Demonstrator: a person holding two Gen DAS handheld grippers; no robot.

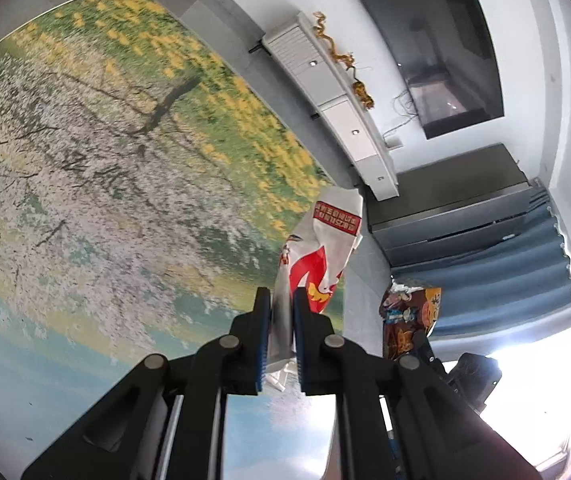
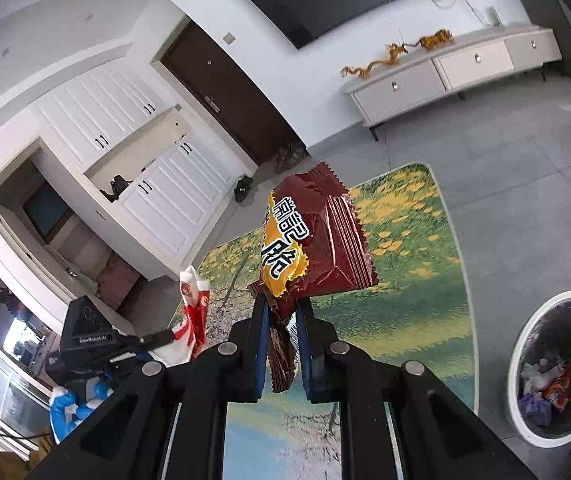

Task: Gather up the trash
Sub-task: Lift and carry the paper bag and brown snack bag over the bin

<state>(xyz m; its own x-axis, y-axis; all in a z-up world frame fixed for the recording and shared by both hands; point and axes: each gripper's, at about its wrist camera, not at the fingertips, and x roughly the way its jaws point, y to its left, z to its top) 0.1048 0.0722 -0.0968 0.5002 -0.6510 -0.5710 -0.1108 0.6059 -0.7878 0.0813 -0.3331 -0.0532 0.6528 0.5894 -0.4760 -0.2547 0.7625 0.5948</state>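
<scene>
While pinched in the left gripper (image 1: 282, 320), jaws pressed on its lower end, white-and-red wrapper (image 1: 321, 248) raised over floral rug (image 1: 105, 168). Right gripper (image 2: 282, 328) likewise clamped on brown-and-yellow snack bag (image 2: 317, 248), held up above the rug. Lower right, white trash bin (image 2: 525, 336) on grey floor beside the rug, wrappers inside. Farther off, TV cabinet (image 2: 437, 76) against the wall.
</scene>
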